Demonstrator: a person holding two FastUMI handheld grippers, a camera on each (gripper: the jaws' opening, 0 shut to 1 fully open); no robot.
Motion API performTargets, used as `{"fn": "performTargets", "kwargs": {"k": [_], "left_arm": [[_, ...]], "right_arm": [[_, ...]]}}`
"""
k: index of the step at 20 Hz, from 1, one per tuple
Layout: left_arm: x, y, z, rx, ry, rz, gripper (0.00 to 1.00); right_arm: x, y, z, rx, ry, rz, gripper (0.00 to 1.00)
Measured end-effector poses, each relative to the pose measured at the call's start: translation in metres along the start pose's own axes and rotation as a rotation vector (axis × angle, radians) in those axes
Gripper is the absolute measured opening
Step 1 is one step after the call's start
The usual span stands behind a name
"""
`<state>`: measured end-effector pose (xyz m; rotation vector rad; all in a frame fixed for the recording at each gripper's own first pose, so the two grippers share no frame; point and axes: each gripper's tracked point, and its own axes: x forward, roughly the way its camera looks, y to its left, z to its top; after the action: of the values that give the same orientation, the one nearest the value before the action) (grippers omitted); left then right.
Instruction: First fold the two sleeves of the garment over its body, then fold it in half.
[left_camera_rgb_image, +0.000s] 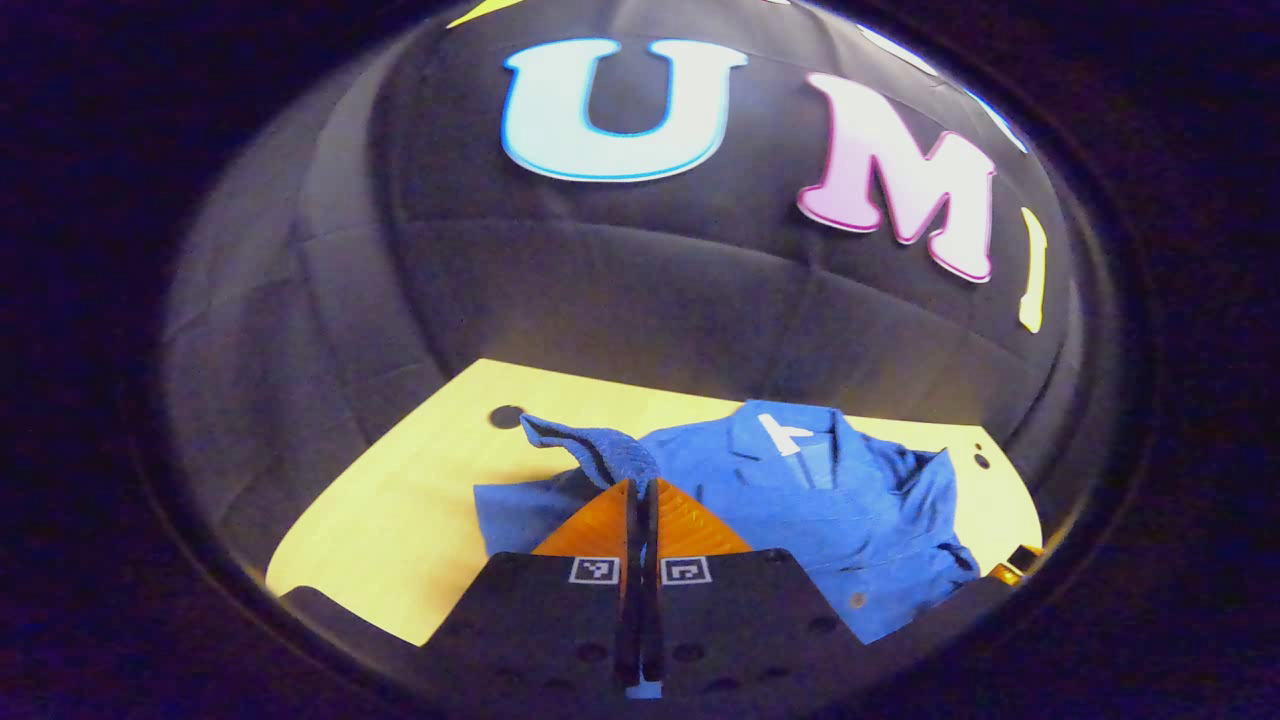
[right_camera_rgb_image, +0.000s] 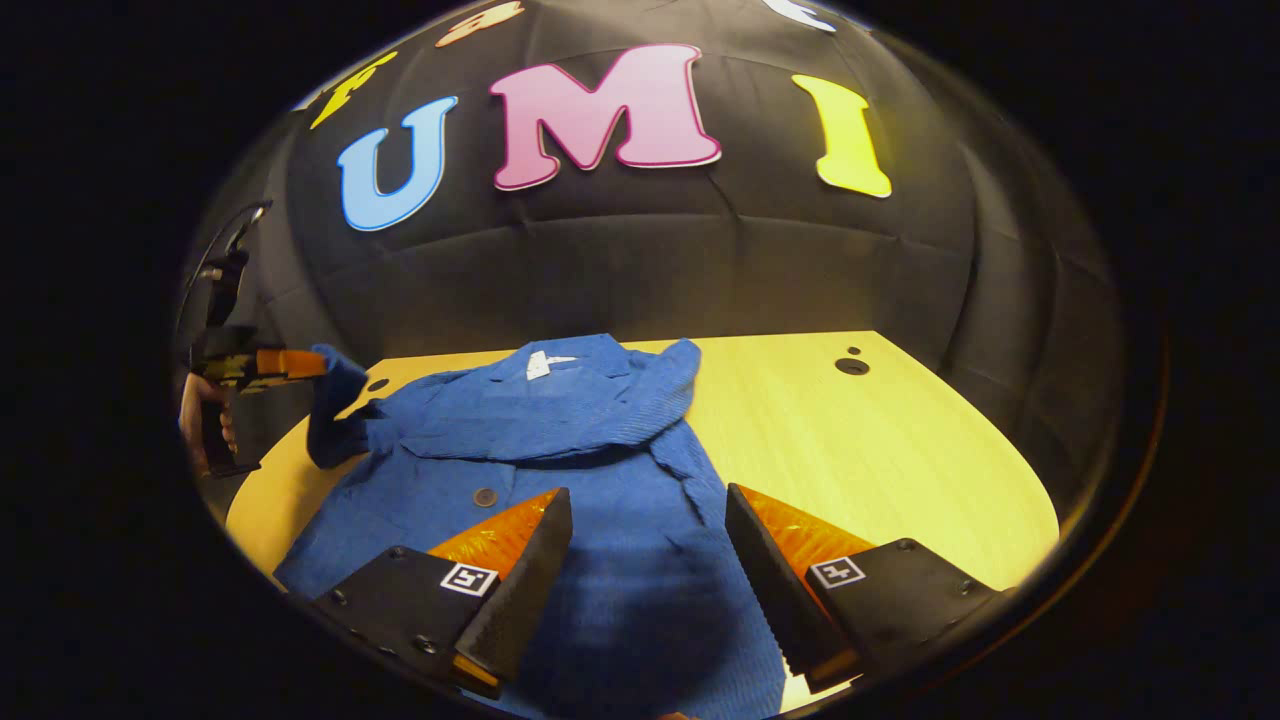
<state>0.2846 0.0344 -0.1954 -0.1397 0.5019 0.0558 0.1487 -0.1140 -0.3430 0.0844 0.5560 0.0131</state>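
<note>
Garment (right_camera_rgb_image: 560, 470) lies spread on your wooden table (right_camera_rgb_image: 880, 450), one sleeve (right_camera_rgb_image: 640, 415) already folded across its chest. Your left gripper (left_camera_rgb_image: 640, 485) pinches the other sleeve (left_camera_rgb_image: 590, 450) aloft; your right gripper (right_camera_rgb_image: 648, 530) hovers wide apart, holding nothing.

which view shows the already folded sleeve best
The right gripper view: the folded sleeve lies unobstructed across the chest of the blue shirt. In the left gripper view it is a crumpled strip at the far edge, while the left gripper pinches the other sleeve.
</note>
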Motion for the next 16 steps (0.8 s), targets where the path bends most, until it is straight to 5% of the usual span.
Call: {"fn": "performTargets", "kwargs": {"k": [6, 11, 13, 16], "left_arm": [[0.040, -0.180, 0.008, 0.054, 0.017, -0.276, 0.00], [0.062, -0.257, -0.028, 0.071, 0.069, -0.367, 0.00], [0.060, -0.265, -0.038, 0.068, 0.104, -0.379, 0.17], [0.054, -0.271, -0.039, 0.065, 0.099, -0.374, 0.87]], "right_arm": [[-0.009, -0.059, -0.012, 0.088, 0.026, -0.102, 0.97], [-0.015, -0.097, -0.012, 0.128, 0.033, -0.161, 0.97], [-0.015, -0.106, -0.012, 0.152, 0.037, -0.170, 0.97], [-0.016, -0.106, -0.023, 0.166, 0.063, -0.166, 0.97]]}}
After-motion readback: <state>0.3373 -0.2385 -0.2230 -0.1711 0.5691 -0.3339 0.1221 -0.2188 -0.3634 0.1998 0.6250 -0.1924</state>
